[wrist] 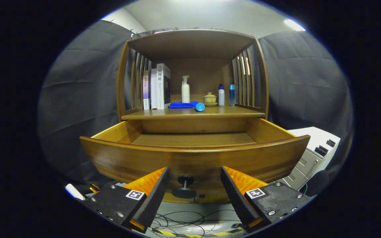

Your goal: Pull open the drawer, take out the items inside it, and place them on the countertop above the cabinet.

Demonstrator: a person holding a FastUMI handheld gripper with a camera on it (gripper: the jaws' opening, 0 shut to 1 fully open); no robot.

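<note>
Already the drawer [193,155] stands pulled open, its knob [184,186] between the spread fingers of the hand-held gripper [194,185], which grips nothing. What shows of the inside looks bare. Next, probably, lift and reach in. A book [163,86] on the surface [193,113] bears Chinese characters.

drawer [193,158] brown wood | cloth [181,104] blue | pump bottle [185,90] white
</note>
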